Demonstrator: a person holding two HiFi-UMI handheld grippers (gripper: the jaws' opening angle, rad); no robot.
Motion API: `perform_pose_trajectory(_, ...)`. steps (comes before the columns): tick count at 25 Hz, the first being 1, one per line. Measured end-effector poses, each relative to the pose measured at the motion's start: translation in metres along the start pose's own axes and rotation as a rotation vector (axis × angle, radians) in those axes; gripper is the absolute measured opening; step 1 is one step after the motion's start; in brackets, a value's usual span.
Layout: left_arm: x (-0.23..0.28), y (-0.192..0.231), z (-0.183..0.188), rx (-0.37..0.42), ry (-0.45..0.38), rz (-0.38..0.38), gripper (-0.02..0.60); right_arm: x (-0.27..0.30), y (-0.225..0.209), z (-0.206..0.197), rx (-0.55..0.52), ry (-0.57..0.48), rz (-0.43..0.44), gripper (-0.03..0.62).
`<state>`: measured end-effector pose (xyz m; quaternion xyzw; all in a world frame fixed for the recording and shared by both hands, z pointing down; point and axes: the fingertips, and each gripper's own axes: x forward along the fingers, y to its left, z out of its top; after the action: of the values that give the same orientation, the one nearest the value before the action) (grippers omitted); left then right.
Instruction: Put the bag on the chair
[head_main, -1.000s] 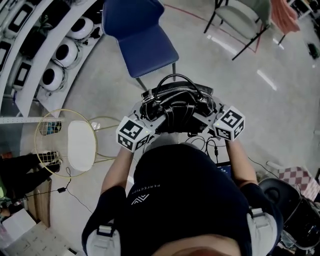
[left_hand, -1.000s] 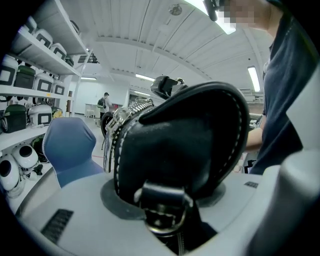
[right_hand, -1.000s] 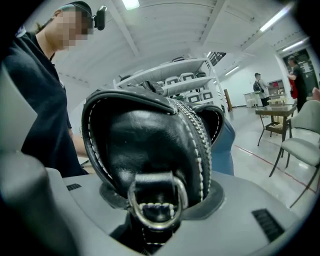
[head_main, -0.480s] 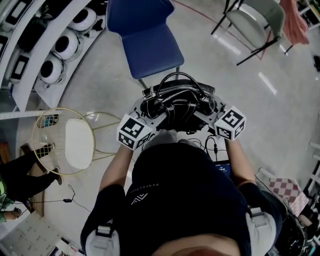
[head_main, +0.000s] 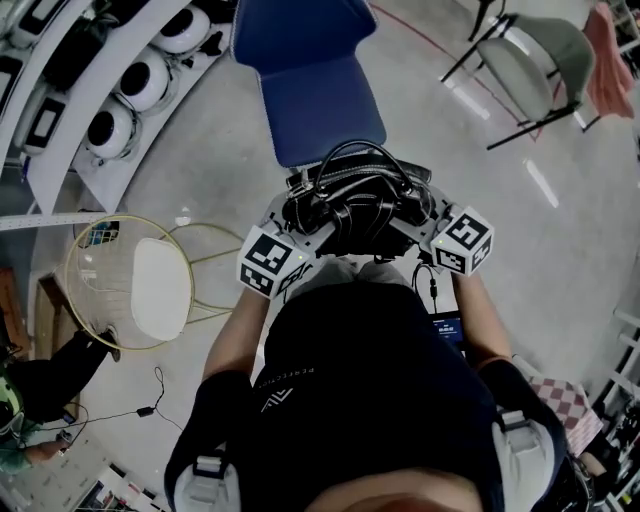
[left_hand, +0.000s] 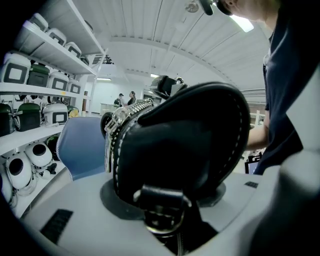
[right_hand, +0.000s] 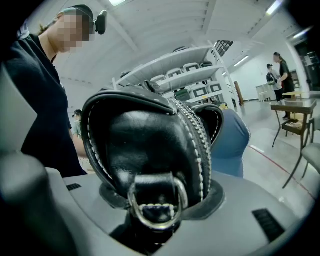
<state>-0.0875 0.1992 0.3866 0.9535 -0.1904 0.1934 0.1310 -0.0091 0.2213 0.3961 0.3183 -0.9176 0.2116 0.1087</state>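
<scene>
Head view first: the black leather bag (head_main: 355, 205) is up in the air right in front of the person's chest, held from both ends. The left hand-held gripper (head_main: 298, 232) is clamped on its left end and the right hand-held gripper (head_main: 422, 222) on its right end. The handles loop up over the top of the bag. The blue chair (head_main: 320, 90) sits just beyond it, and from up here the bag's far side overlaps the front edge of the seat. Can't tell if it's touching the seat. A round wire-frame stool (head_main: 135, 290) with a white seat pad is off to the left, near white shelves (head_main: 90, 120) stacked with round white devices. A grey folding chair (head_main: 540, 55) stands well apart at the top right.

Left gripper view: the bag's end fills the frame, pinched between the two grey jaws, with a metal ring (left_hand: 162, 220) on a leather tab low in the middle. The blue chair is behind it on the left, next to the shelves.

Right gripper view: same deal from the other side, with the jaws closed on the bag's end. A D-ring (right_hand: 156, 205) hangs at the bottom, the zip runs up the right side and the blue chair peeks out behind on the right. A small desk (right_hand: 292, 107) stands far back on the right.
</scene>
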Motion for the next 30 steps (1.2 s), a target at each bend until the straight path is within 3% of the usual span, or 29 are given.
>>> perform_pose_trajectory(7, 0.003, 0.011, 0.004, 0.006, -0.029, 0.023, 0.238, 0.007, -0.009, 0.007, -0.038, -0.001, 0.007, 0.242)
perform_pose_trajectory(13, 0.007, 0.048, 0.007, -0.014, -0.039, 0.046, 0.238, 0.037, -0.031, 0.021, -0.055, 0.022, 0.027, 0.242)
perform_pose_trajectory(19, 0.026, 0.103, 0.032, -0.073, -0.041, 0.076, 0.238, 0.069, -0.077, 0.056, -0.056, 0.061, 0.078, 0.242)
perform_pose_trajectory(30, 0.084, 0.152, 0.053, -0.12, -0.023, 0.097, 0.238, 0.085, -0.155, 0.074, -0.027, 0.091, 0.111, 0.242)
